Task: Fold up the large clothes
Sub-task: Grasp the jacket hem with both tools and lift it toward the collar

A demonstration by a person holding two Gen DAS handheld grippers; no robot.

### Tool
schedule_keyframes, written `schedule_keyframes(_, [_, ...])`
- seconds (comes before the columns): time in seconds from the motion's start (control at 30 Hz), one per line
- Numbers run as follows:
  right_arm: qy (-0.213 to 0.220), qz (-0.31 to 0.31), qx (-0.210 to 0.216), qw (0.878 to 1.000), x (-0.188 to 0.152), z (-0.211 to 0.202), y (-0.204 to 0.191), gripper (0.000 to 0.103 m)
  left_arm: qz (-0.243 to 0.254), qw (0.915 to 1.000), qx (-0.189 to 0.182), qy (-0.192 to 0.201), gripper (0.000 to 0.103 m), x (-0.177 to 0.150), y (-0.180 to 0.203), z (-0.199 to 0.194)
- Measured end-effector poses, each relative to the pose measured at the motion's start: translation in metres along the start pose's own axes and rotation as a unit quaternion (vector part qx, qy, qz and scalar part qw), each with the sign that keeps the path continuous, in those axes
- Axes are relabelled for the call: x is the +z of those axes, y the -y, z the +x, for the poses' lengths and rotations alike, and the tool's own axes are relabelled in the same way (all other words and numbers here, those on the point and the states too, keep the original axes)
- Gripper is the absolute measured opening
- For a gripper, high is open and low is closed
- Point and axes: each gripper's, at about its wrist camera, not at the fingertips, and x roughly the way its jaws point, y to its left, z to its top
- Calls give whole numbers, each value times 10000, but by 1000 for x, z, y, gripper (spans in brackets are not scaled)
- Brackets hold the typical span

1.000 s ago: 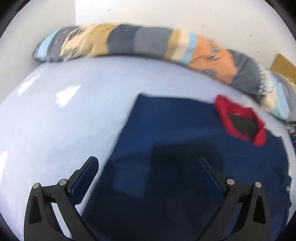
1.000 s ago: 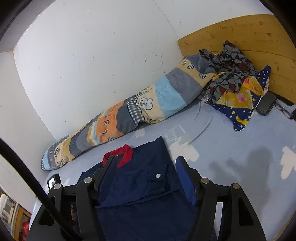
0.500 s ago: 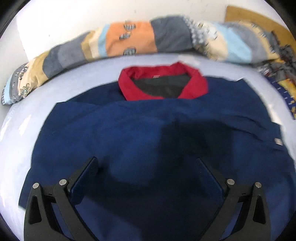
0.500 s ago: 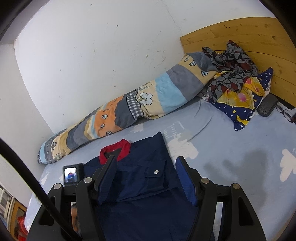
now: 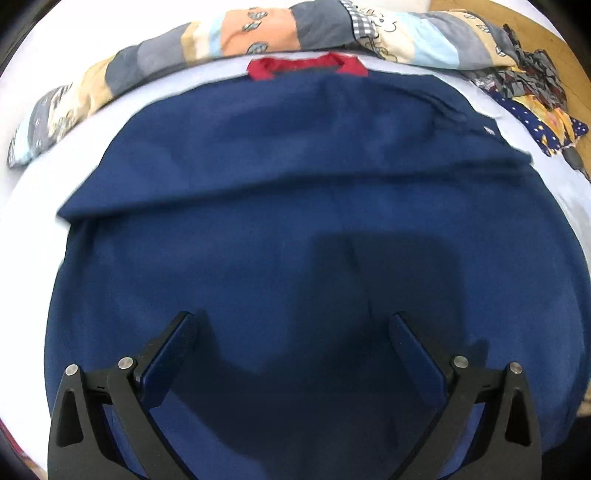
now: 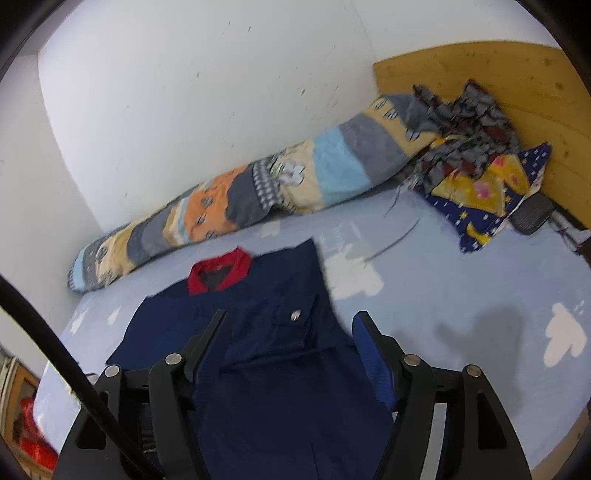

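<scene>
White walls close in two sides of a bed [image 6: 461,295] covered with a pale blue sheet printed with white clouds, and a wooden headboard [image 6: 517,85] stands at its far right end.

From the left wrist camera, the navy jacket [image 5: 295,221] fills nearly the whole view, spread flat on the sheet. Its red collar [image 5: 306,66] lies at the far edge, close to the long patchwork bolster [image 5: 258,33] that runs along the wall. One fold of navy cloth lies across the garment from left to right, its edge forming a ridge a little above the middle. The left gripper [image 5: 291,328] hangs over the lower part of the jacket with its two blue-padded fingers [image 5: 166,354] spread wide and nothing between them (its shadow falls dark on the cloth beneath). At the far right is a crumpled heap of patterned clothes [image 5: 532,81].

From the right wrist camera, the jacket [image 6: 280,369] lies on the near left part of the bed, collar [image 6: 218,269] pointing toward the bolster [image 6: 258,199], a metal snap [image 6: 295,315] showing on its chest pocket flap. The right gripper [image 6: 291,325] is also spread apart, grasping nothing, with the jacket's right edge seen between its fingers [image 6: 373,365]. Well beyond, against the headboard, sits the heap of clothes [image 6: 476,147], grey-and-red fabric on top of a yellow and star-printed navy piece. A black cable [image 6: 74,376] crosses the lower left corner.
</scene>
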Motion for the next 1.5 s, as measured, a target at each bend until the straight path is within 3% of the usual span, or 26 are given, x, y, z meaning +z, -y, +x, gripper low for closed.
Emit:
schedule_keyframes(0.07, [-281, -39, 41, 9996, -9, 9, 0, 75, -169, 9998, -36, -52, 103, -19, -9, -10])
schedule_keyframes(0.3, [-1481, -202, 162, 9886, -66, 53, -14, 75, -20, 9999, 154, -24, 103, -92, -18, -42])
schedule_keyframes(0.57, [-2278, -376, 111, 9729, -148, 66, -31, 75, 43, 9997, 225, 107, 103, -150, -25, -62])
schedule_keyframes(0.8, [-2378, -388, 268, 9702, -205, 35, -42, 82, 29, 9992, 400, -90, 103, -173, -30, -67])
schedule_keyframes(0.97, [-2581, -431, 545, 9636, -225, 11, -43, 79, -173, 9991, 329, -184, 103, -185, -46, -82])
schedule_keyframes(1.07, [-2202, -66, 764, 9724, -207, -18, -24, 78, -640, 9967, 417, 273, 103, -188, -79, -115])
schedule_keyframes(1.2, [-1828, 634, 389, 9803, -181, -44, 37, 78, -1459, 9866, 640, 341, 103, -197, -134, -131])
schedule_keyframes(1.3, [-2081, 1279, 215, 9695, -178, -45, 87, 78, -2001, 9790, 372, 150, 99, -204, -165, -124])
schedule_keyframes(1.37, [-2235, 1574, 182, 9617, -188, -45, 104, 78, -2221, 9749, 154, -22, 73, -207, -177, -116])
schedule_keyframes(1.5, [-2590, 2110, 253, 9422, -205, -35, 133, 78, -2648, 9631, -266, -398, 64, -216, -193, -97])
